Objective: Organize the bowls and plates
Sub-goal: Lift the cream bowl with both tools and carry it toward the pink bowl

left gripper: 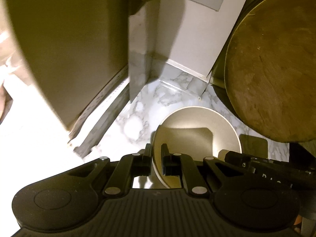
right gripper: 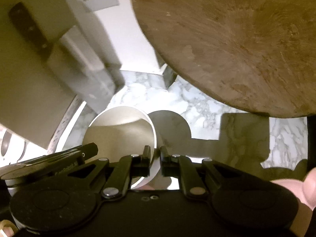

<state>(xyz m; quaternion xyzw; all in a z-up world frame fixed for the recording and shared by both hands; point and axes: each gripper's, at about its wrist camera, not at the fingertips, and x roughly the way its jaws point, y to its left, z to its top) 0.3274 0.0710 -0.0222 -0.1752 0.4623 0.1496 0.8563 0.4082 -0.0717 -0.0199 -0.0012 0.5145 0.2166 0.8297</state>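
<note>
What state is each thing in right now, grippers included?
left gripper: shut on the bowl rim, one finger inside, one outside.
right gripper: shut on the opposite side of the rim.
bowl: empty, open side up, held by both grippers above the marble counter; contact with it not clear.
round wooden board: upright on edge, leaning back.
cleaver: hanging blade down on the cabinet side.

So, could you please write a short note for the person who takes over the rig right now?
Left gripper: shut on the left rim of the white bowl.
Right gripper: shut on the right rim of the same bowl.
The bowl is over the marble counter, near the round wooden board; I cannot tell if it touches the counter.
Done: bowl gripped by both.
Left: probably to place it. No plates or other bowls in view.
</note>
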